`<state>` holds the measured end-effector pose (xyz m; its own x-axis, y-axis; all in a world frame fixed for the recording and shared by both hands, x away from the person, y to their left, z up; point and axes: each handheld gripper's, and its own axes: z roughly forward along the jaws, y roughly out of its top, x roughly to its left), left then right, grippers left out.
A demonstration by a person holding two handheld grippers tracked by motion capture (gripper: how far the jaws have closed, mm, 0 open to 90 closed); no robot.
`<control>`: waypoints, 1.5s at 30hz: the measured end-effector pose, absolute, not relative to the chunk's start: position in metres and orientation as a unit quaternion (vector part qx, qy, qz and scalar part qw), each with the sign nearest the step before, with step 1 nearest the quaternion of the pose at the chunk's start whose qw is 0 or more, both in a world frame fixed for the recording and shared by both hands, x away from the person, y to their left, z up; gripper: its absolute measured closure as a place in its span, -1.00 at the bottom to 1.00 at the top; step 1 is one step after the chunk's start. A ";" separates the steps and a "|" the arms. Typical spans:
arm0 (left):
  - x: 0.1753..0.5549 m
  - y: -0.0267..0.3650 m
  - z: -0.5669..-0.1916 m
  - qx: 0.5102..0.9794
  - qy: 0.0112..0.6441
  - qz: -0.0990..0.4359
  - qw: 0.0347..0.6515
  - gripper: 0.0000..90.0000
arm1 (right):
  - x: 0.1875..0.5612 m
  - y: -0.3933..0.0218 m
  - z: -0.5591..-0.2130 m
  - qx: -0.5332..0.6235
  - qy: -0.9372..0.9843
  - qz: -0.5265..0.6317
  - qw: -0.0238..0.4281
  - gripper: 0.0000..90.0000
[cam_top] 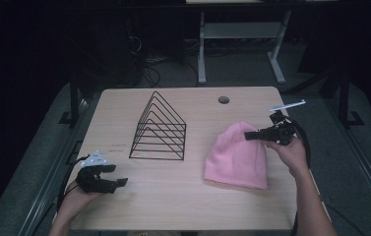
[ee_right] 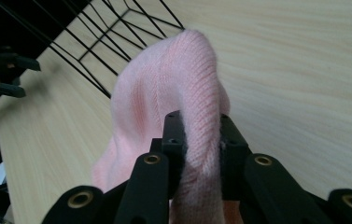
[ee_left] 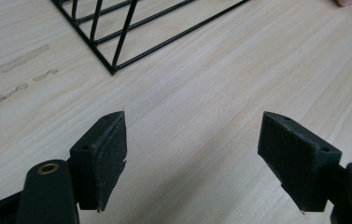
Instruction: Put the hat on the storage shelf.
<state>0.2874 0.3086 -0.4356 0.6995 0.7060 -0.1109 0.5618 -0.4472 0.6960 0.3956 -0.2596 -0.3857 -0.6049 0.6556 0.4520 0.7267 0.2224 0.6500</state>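
Right claw [ee_right: 200, 140] pinching pink beanie [cam_top: 236, 155]; faint table [cam_top: 173, 196] marks, seemingly unreadable.

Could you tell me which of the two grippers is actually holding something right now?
The right gripper: its jaws pinch the pink beanie. The left gripper is open above bare table.

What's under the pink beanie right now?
The pink beanie lies on the wooden table, its top edge pinched by the right hand-held gripper. Whatever might lie beneath the fabric is covered.
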 end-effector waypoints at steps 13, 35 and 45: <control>0.295 0.312 -0.419 0.849 0.363 0.084 0.376 -0.47 | 0.386 -0.243 -0.351 -0.383 -0.789 -0.480 0.019 0.73; 0.312 0.319 -0.370 0.847 0.340 0.071 0.401 -0.47 | 0.390 -0.229 -0.292 -0.333 -0.791 -0.512 -0.008 0.74; 0.319 0.314 -0.354 0.856 0.330 0.057 0.394 -0.47 | 0.392 -0.220 -0.265 -0.315 -0.794 -0.519 -0.018 0.74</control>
<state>0.3192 0.3144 -0.3538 0.7752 0.6102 -0.1634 0.5206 -0.4705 0.7124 0.3918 -0.2197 -0.2654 -0.8011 0.5191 0.2979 0.4810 0.2623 0.8365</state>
